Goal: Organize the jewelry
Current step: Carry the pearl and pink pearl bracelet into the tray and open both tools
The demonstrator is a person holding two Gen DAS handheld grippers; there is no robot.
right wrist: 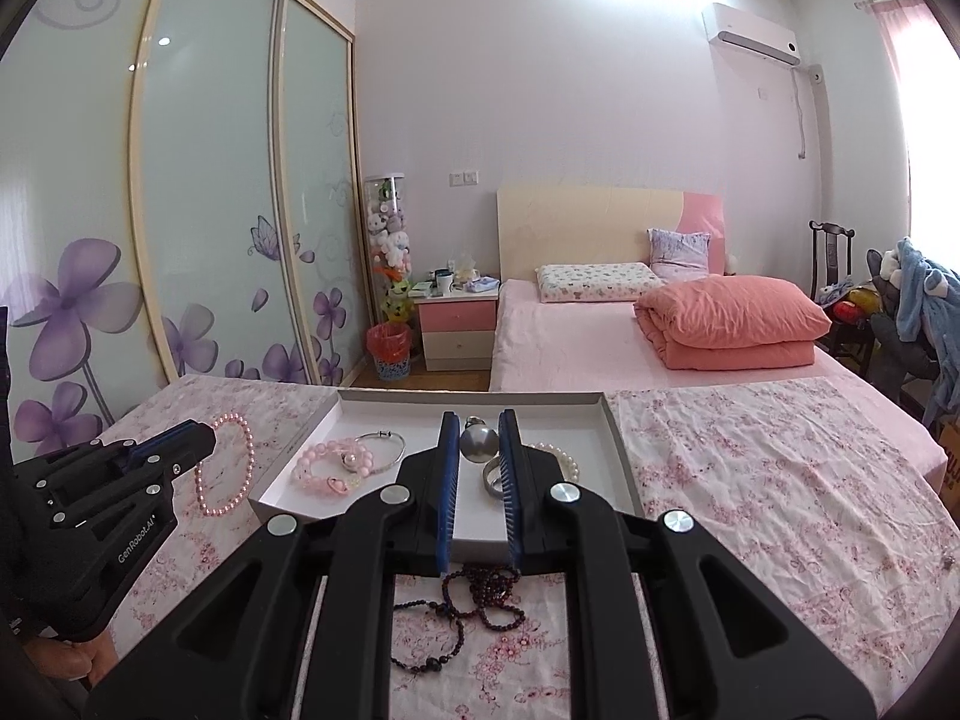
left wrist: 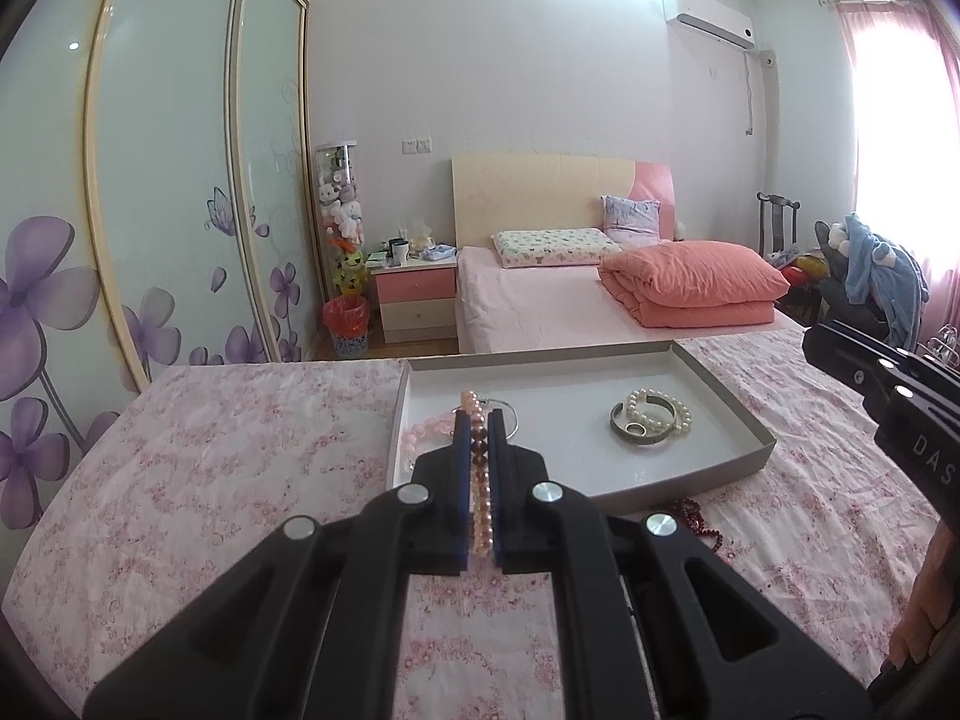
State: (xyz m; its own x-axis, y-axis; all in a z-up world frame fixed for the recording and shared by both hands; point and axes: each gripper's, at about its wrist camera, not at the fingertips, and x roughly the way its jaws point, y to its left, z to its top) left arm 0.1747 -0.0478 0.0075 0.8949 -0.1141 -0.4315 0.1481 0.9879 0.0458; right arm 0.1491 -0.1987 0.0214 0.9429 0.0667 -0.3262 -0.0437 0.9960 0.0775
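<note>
Your left gripper (right wrist: 207,441), "GenRobot.AI" on casing, clenched on pink pearl strand (right wrist: 225,465), loop hanging over floral cloth (right wrist: 780,480) left of tray (right wrist: 618,456). Only your right view shows dark bead necklace (right wrist: 474,600) fully, on cloth before tray. Your right gripper (right wrist: 478,444) grasping silver ball (right wrist: 478,443). Left view alone: white pearl bracelet (left wrist: 660,411) in tray, "DAS" on right casing.
</note>
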